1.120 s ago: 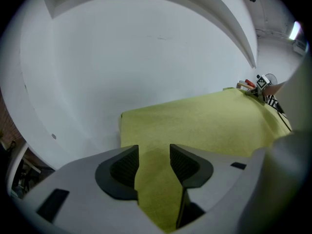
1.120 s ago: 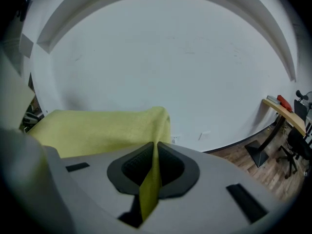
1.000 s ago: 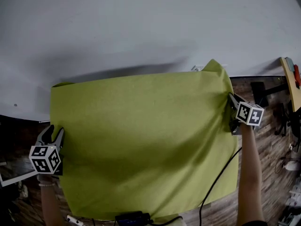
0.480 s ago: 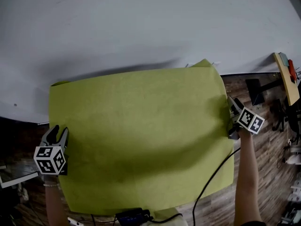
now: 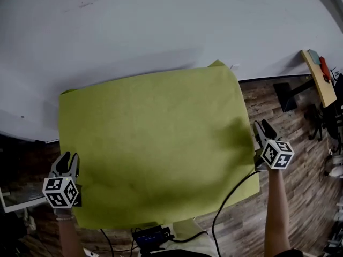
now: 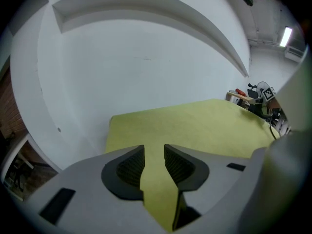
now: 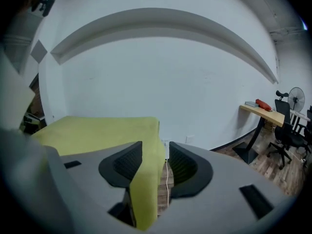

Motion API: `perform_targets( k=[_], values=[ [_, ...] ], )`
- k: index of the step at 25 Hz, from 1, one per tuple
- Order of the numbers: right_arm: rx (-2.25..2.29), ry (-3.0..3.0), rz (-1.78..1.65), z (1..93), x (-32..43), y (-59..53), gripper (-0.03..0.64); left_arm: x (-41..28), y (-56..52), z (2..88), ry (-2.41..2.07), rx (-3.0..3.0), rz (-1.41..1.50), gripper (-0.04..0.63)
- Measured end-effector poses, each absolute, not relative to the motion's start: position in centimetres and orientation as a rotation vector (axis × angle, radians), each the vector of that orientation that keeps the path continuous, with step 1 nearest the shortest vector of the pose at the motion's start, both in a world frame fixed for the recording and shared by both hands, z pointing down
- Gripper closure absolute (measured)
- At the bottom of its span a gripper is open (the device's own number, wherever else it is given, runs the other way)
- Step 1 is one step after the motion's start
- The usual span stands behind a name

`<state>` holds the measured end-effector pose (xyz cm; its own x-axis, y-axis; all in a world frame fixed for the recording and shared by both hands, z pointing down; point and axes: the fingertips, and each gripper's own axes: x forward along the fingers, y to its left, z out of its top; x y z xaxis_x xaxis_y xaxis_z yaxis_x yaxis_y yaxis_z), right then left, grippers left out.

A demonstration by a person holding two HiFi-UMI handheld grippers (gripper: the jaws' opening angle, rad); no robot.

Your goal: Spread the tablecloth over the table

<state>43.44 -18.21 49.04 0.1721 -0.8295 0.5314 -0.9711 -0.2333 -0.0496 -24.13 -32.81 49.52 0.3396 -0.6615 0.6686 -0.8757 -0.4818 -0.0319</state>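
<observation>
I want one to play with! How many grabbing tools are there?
2. The left tool is at the tablecloth's left edge, the right tool at its right edge. Both are closing, with cloth between their jaws. None seems hidden.

the right tool point(image 5: 262, 127) was shut on the right edge of the green tablecloth point(image 5: 155, 143) and pulled it into folds. now it has let go and come back toward the person, just beside that edge. its jaws are closing again, with the edge in the gap but not pinched. the tablecloth lies smooth now. the left tool point(image 5: 67, 159) has come back too, jaws closing, tablecloth showing in the gap.
</observation>
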Motion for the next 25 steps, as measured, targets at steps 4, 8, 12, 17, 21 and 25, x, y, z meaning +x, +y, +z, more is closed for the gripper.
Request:
perform_targets(
  k=[4, 8, 12, 17, 21, 25],
  values=[
    [2.141, -1.705, 0.661, 48.8, 41.7, -13.0, 0.428, -25.7, -28.2, 48.7, -1.405, 2.235, 0.866, 0.454],
    [2.113, -1.686, 0.508, 47.0, 39.3, -8.4, 0.480, -24.6, -24.0, 45.8, -1.463, 2.309, 0.832, 0.499],
    [2.087, -1.708, 0.330, 43.3, 35.2, -5.8, 0.540, -21.6, -20.9, 41.6, -1.494, 2.438, 0.749, 0.541],
    [2.066, -1.844, 0.194, 38.0, 28.5, -4.4, 0.566, -17.4, -16.5, 36.5, -1.501, 2.612, 0.671, 0.572],
    [2.061, -1.953, 0.113, 35.0, 24.9, -3.1, 0.568, -14.7, -13.1, 33.3, -1.481, 2.705, 0.563, 0.574],
    [2.026, -2.028, 0.058, 32.6, 21.6, -1.7, 0.568, -12.2, -10.0, 31.2, -1.415, 2.771, 0.479, 0.575]
  ],
)
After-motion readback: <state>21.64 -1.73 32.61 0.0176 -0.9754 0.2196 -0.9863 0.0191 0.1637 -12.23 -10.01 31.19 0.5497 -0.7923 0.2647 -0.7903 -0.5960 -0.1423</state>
